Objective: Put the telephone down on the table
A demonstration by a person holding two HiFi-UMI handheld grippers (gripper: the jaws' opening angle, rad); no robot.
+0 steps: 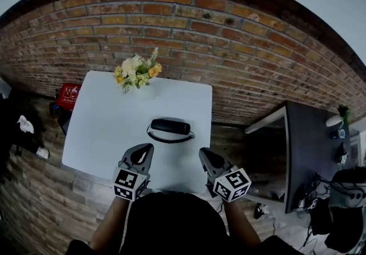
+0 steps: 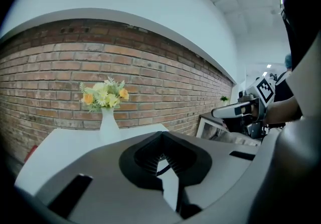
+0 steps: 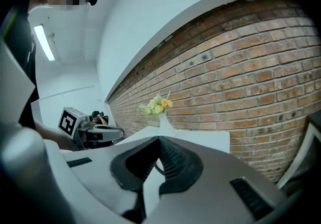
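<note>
A black telephone handset (image 1: 170, 127) lies flat near the middle of the white table (image 1: 103, 128), its cord looped beneath it. Both grippers hover over the table's near edge, short of the handset. My left gripper (image 1: 150, 146) points at the handset's left end; its jaws are shut and empty, as the left gripper view (image 2: 161, 136) also shows. My right gripper (image 1: 202, 151) sits to the handset's right, jaws shut (image 3: 159, 140) with nothing between them. Each gripper appears in the other's view: the right gripper (image 2: 235, 111) and the left gripper (image 3: 103, 132).
A white vase of yellow flowers (image 1: 137, 74) stands at the table's far edge against the brick wall (image 1: 229, 36). A red box (image 1: 68, 96) lies on the floor at the left. A dark desk (image 1: 309, 145) with cables stands at the right.
</note>
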